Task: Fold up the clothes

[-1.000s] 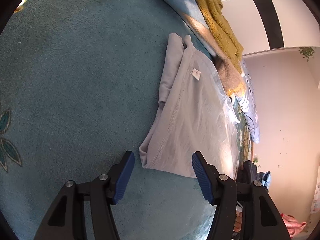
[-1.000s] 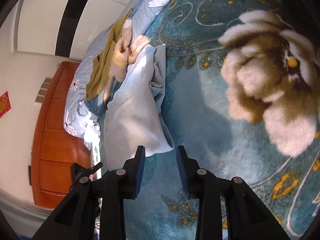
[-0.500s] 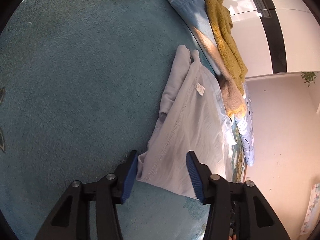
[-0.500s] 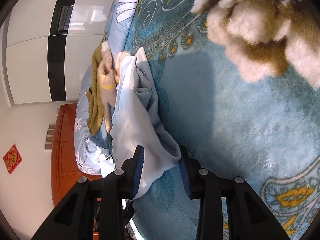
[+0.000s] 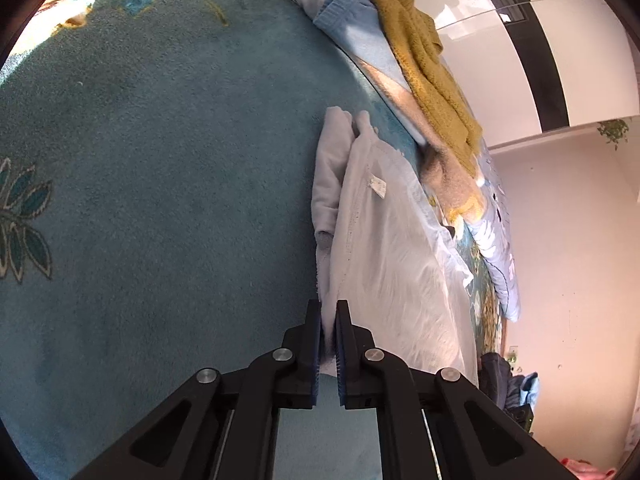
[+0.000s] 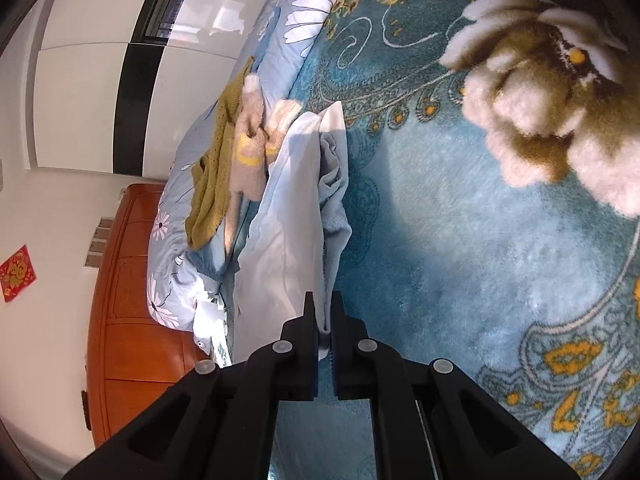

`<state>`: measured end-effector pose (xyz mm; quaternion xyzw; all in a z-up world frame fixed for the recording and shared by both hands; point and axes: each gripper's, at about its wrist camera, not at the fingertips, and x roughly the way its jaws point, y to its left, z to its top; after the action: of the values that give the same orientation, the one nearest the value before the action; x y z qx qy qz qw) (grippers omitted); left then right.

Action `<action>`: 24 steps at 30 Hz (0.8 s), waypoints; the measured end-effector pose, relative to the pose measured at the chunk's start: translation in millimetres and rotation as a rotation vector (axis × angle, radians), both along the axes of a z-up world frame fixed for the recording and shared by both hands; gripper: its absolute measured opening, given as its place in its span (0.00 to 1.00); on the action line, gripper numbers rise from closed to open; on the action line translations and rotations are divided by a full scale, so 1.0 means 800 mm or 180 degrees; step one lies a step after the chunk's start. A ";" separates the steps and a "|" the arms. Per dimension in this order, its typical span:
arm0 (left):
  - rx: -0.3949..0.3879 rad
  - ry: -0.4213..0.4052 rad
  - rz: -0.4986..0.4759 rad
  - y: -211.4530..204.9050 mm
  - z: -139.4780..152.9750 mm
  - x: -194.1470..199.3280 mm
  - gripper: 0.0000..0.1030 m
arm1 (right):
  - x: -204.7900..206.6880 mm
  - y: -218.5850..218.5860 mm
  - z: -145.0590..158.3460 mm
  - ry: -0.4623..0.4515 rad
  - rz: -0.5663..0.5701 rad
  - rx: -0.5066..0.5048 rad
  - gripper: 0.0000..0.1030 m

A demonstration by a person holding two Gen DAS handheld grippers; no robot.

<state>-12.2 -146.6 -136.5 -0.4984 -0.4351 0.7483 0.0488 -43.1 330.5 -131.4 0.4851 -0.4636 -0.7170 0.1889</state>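
A pale blue-white garment (image 5: 384, 248) lies partly folded on a teal plush blanket (image 5: 160, 184), with a small white label showing on it. My left gripper (image 5: 328, 312) is shut on the garment's near corner, cloth pinched between the blue pads. In the right wrist view the same garment (image 6: 288, 216) stretches away from me, and my right gripper (image 6: 325, 312) is shut on its other near corner. The cloth looks slightly raised at both gripped corners.
Beyond the garment lies a heap of clothes: a mustard knit (image 5: 428, 68), a beige fuzzy piece (image 6: 252, 148) and a light blue item (image 5: 352, 28). A flowered quilt (image 6: 296, 28), an orange wooden headboard (image 6: 124, 300) and white wardrobe doors (image 5: 500, 40) border the bed.
Both grippers moved forward onto the garment's near edge and went from open to shut on its corners.
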 end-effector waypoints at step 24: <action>-0.0041 -0.0152 -0.0756 0.008 0.012 0.098 0.16 | 0.124 0.055 -0.021 -0.0227 -0.0012 0.0132 0.08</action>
<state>66.4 -140.4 -127.0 -0.5644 -0.3693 0.7279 0.1235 56.1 374.9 -148.1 0.5132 -0.4559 -0.7091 0.1608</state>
